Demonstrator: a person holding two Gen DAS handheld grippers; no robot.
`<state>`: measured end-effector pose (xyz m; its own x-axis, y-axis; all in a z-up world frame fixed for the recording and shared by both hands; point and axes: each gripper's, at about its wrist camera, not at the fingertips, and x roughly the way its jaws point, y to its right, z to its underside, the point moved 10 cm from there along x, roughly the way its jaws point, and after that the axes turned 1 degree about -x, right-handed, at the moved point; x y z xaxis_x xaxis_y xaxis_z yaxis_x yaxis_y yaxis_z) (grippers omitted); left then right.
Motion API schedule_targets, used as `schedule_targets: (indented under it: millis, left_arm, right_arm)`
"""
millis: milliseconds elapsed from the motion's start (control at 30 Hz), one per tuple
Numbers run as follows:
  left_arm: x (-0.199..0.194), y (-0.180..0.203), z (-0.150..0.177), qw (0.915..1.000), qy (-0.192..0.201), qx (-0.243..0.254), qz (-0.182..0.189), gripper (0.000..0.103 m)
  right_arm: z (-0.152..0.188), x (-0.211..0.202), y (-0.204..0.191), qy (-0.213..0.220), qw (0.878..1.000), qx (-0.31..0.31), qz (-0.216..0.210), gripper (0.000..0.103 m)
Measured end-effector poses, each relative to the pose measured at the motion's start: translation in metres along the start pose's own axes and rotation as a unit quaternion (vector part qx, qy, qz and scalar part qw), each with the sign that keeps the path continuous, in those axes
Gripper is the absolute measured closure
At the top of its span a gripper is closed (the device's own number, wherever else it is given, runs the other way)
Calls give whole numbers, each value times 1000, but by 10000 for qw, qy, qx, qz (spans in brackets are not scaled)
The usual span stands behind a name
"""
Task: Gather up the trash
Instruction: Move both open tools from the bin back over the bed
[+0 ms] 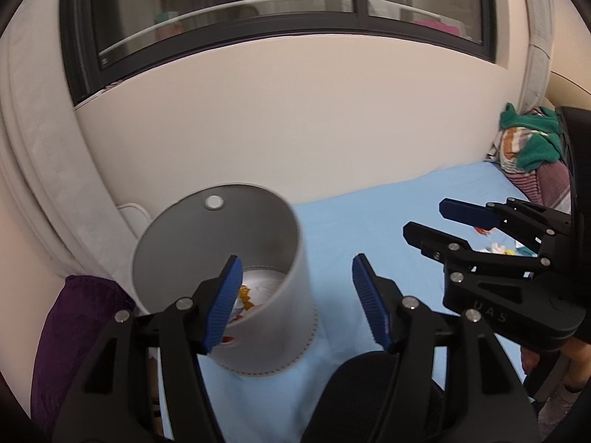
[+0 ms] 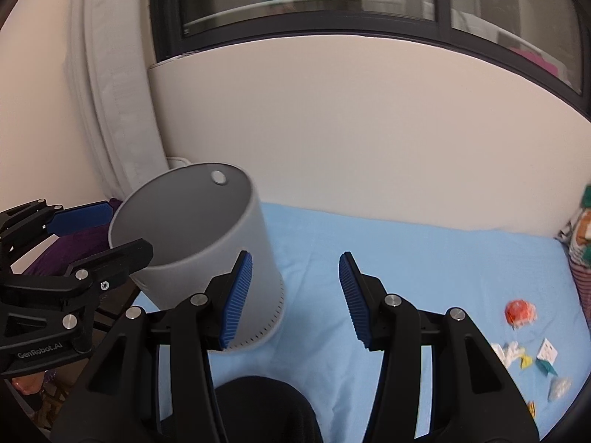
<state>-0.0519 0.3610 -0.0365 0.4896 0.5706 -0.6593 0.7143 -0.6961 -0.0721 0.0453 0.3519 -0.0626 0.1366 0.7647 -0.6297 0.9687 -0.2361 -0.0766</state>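
Scraps [image 2: 528, 350] lie scattered on the blue sheet [image 2: 424, 258], low and right of the right gripper [image 2: 295, 295], the nearer tool, both grippers' jaws apart and empty, the left gripper [image 1: 295, 302] by the grey bin [image 1: 221, 277].

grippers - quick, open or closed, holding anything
Left gripper: open, holding nothing, above the gray bin.
Right gripper: open, holding nothing, above the blue sheet.

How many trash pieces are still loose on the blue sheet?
About 6, all at the sheet's right end: an orange wrapper farthest back, then white, yellow and teal scraps nearer. More may lie beyond the frame; some already sit in the bin.
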Motion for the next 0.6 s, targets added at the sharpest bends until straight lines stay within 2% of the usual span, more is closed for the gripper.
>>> schedule_targets:
  millis: [167,300,433,600]
  left_arm:
    - [7,46,1,9990,-16,287,346,41]
    - [12,94,7,9954,-30,579,759,41]
    - [18,152,13,9880,-84,903,1248,41]
    - [24,224,23,9745,-201,1323,1800,41]
  right_arm:
    - [24,-22,44,10,9986,357,401,55]
    - [48,-42,81,2,9951,632,763,55]
    - [76,-67,119,29,9884,893,1228,55]
    - [122,-104,175,27,9736,1353,1840,56]
